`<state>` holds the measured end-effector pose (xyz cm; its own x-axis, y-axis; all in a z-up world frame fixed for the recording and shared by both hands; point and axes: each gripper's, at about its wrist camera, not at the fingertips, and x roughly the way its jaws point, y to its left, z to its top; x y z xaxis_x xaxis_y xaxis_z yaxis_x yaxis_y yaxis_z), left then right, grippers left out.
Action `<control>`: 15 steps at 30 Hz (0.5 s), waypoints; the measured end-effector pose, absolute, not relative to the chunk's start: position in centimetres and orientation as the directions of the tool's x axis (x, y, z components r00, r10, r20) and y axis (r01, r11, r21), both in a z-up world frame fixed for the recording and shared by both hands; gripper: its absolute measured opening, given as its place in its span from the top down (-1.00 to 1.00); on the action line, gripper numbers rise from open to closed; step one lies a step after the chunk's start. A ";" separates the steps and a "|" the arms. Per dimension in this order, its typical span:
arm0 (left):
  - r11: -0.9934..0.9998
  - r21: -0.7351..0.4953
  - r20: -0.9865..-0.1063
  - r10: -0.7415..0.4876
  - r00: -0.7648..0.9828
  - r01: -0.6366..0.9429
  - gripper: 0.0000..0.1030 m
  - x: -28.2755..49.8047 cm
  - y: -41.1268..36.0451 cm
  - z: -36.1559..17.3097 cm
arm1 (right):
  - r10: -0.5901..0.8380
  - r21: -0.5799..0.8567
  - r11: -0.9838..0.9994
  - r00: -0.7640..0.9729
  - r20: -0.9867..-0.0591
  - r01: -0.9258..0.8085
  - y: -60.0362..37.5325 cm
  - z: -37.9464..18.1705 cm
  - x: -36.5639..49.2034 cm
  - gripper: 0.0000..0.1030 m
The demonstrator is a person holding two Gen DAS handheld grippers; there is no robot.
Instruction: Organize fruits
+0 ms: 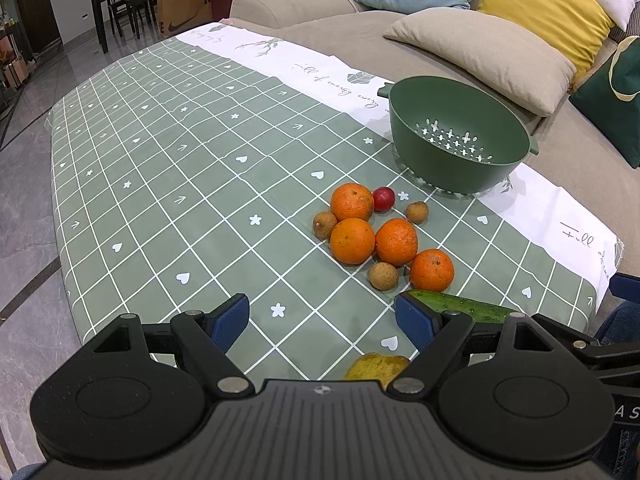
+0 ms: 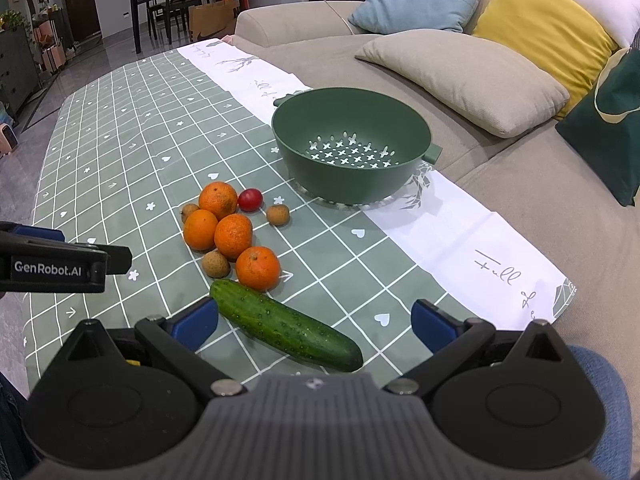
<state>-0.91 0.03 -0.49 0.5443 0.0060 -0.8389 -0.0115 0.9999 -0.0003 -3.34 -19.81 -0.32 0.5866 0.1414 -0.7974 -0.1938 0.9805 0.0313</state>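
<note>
Green colander [image 2: 352, 136] sits empty at the far edge of the tabletop [image 1: 160, 200], on the white border of the checked cloth. No fruit is in it yet, so I judge the task at its very start, before any first grasp.

Left gripper [image 1: 322, 320]: released, jaws wide, holding nothing, low over the near cloth. Right gripper [image 2: 314, 322]: also spread wide and empty, with the cucumber [image 2: 286, 326] lying on the cloth between its fingers but not touched by them.

Fruit sits in one cluster between the grippers and the colander: four oranges [image 2: 233, 236], touching or nearly so; a small red fruit [image 2: 250, 199] just beside the farthest orange; three small brown fruits [image 2: 216, 264] at the cluster's edges. A yellowish piece [image 1: 378, 366] shows at the left gripper's base, mostly hidden.

Next move, as I judge it: close on one piece and carry it into the colander. The oranges are packed close, so fingers may nudge neighbours and set round fruit rolling. The nearest orange touches the cucumber's end.

Beyond the tabletop: sofa [image 2: 520, 200] with cushions.
</note>
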 end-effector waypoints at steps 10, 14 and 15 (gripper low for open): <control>1.000 -0.004 -0.839 0.005 0.544 -0.016 -0.88 -0.9 0.3 -0.5 | 0.137 0.025 0.980 0.584 -0.800 -0.195 -19.6 -0.3 -3.3 -0.91; 1.000 -0.007 -0.840 0.004 0.543 -0.019 -0.88 -0.9 0.7 -0.6 | 0.133 0.019 0.980 0.582 -0.802 -0.198 -19.4 -0.4 -3.3 -0.91; 1.000 -0.006 -0.839 0.005 0.544 -0.018 -0.88 -0.9 0.7 -0.6 | 0.133 0.019 0.980 0.581 -0.803 -0.199 -19.4 -0.4 -3.3 -0.91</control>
